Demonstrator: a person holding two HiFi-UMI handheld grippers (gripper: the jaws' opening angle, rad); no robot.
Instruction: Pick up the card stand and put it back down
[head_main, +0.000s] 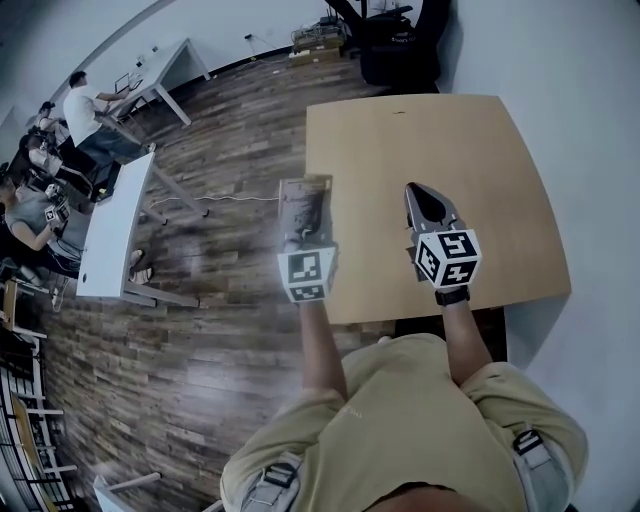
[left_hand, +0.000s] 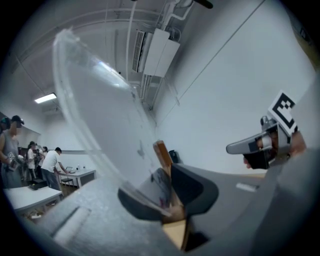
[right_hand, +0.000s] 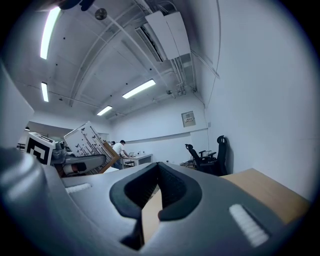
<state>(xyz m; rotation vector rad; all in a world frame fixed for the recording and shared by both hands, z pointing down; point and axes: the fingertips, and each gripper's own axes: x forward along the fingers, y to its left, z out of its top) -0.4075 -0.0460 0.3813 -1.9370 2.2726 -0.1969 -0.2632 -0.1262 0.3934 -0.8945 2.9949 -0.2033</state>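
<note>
The card stand (head_main: 304, 209) is a clear sheet with a printed card in a wooden base. It is held in the air over the left edge of the wooden table (head_main: 480, 150). My left gripper (head_main: 305, 232) is shut on it. In the left gripper view the clear sheet (left_hand: 100, 115) sweeps up to the left and the wooden base (left_hand: 162, 153) sticks up between the jaws of my left gripper (left_hand: 167, 192). My right gripper (head_main: 431, 201) hovers over the table to the right, shut and empty. The right gripper view shows its own jaws (right_hand: 156, 187) together and the tilted stand (right_hand: 90, 140) at the left.
A black office chair (head_main: 400, 40) stands beyond the table's far edge. White desks (head_main: 110, 230) with several people (head_main: 85, 110) are on the wooden floor to the left. A white wall (head_main: 590, 120) runs close along the table's right side.
</note>
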